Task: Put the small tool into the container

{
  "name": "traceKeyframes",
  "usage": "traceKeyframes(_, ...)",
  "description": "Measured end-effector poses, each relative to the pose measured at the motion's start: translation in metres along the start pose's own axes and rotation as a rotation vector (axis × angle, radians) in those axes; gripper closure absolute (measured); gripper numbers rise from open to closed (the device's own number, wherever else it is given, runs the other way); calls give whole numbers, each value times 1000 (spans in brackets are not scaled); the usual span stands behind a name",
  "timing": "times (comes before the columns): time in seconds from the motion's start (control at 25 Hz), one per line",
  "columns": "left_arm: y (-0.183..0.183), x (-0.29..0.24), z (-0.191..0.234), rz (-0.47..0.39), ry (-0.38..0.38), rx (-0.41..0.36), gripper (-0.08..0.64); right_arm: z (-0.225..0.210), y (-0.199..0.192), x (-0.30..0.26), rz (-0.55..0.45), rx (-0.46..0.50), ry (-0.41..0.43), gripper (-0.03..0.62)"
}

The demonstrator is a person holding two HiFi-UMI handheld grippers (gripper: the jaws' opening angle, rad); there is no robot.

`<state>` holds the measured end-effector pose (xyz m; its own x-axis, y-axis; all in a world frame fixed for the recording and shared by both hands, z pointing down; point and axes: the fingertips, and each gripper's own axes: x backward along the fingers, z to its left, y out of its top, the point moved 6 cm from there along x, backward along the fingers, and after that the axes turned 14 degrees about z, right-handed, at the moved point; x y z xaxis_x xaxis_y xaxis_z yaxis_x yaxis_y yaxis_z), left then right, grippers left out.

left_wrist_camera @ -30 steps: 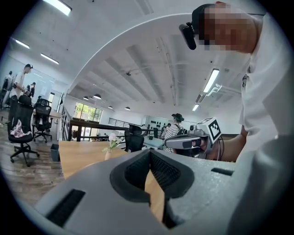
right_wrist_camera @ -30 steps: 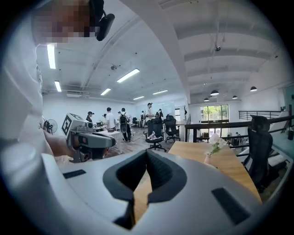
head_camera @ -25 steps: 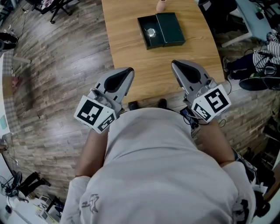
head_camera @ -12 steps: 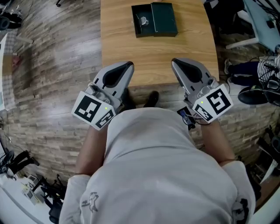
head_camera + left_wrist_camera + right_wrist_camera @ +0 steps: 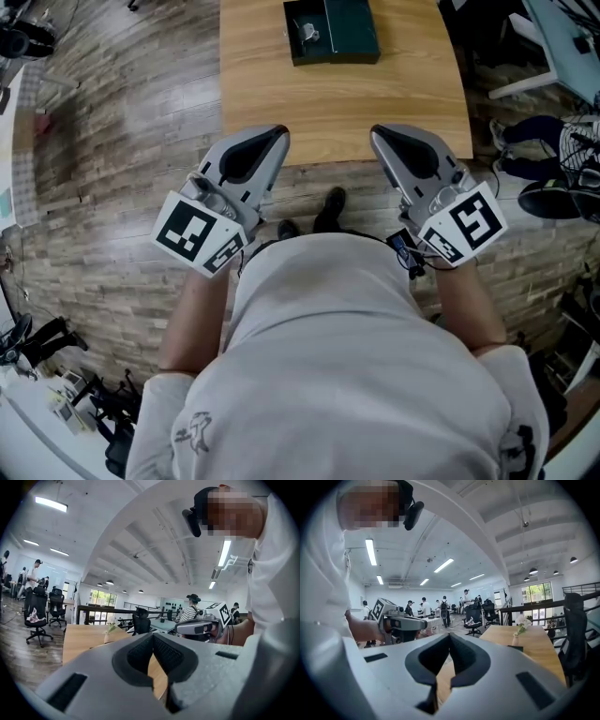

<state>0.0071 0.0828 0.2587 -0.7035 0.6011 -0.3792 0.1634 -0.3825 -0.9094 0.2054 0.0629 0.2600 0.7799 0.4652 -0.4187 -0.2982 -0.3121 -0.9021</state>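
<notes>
Left gripper point(image 5: 277, 139): jaws together, empty.
Right gripper point(image 5: 379, 139): jaws together, empty.
Container point(image 5: 353, 28): open, well ahead of both.
Small tool point(image 5: 306, 34): inside Container.

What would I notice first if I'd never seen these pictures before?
Two big grey grippers with black-and-white marker cubes stick out in front of the person: the left gripper and the right gripper, both shut and empty, at the near edge of the light wooden table. At the table's far end lies an open dark green box with a small shiny thing in its left half.
</notes>
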Motion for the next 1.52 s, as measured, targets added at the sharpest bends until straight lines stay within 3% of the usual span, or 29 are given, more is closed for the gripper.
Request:
traceKeyframes(0.2,-17,29,-18,10,-38,-20,554,36,-8,14,-10,-18,-42,586)
traceKeyframes(0.96,-70,150,-46,-42,-70,-45,554,180,-17,31,-16,29,-131,586)
traceKeyframes(1.52,-83,167,-47,-41,-84,-46,554,200,-27,36,-14,17,-163,586)
